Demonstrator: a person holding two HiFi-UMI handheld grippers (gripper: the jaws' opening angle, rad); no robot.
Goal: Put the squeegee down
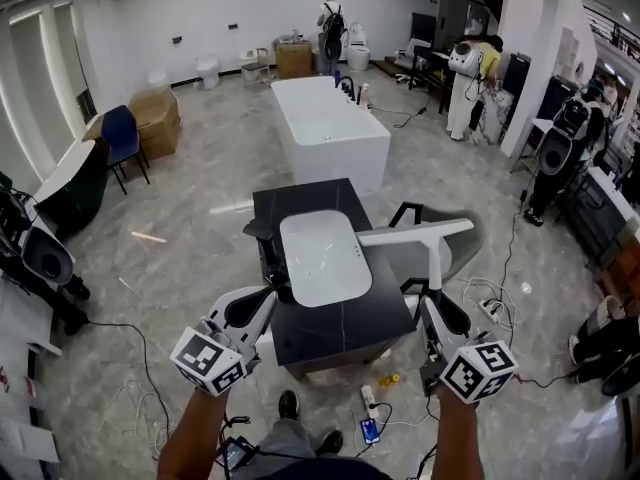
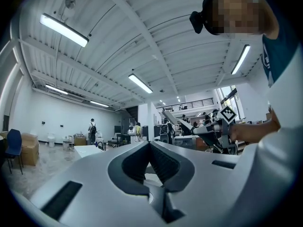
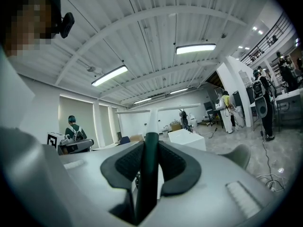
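The squeegee [image 1: 417, 235] has a white blade bar, a white shaft and a dark green grip. My right gripper [image 1: 436, 306] is shut on that grip and holds it upright, just past the right edge of the black counter [image 1: 300, 200]. In the right gripper view the green grip [image 3: 149, 167] runs up between the pads to the white crossbar [image 3: 156, 111]. A white basin [image 1: 322, 258] sits in the counter. My left gripper [image 1: 268, 296] hovers at the counter's front left corner, shut with nothing in it; its pads [image 2: 163, 164] meet at the tip.
A white bathtub [image 1: 325, 128] stands beyond the counter. A grey chair [image 1: 472, 240] is right of it, under the squeegee. Cables and a power strip [image 1: 490, 308] lie on the floor. People stand at the back and right; boxes and a blue chair [image 1: 122, 138] are on the left.
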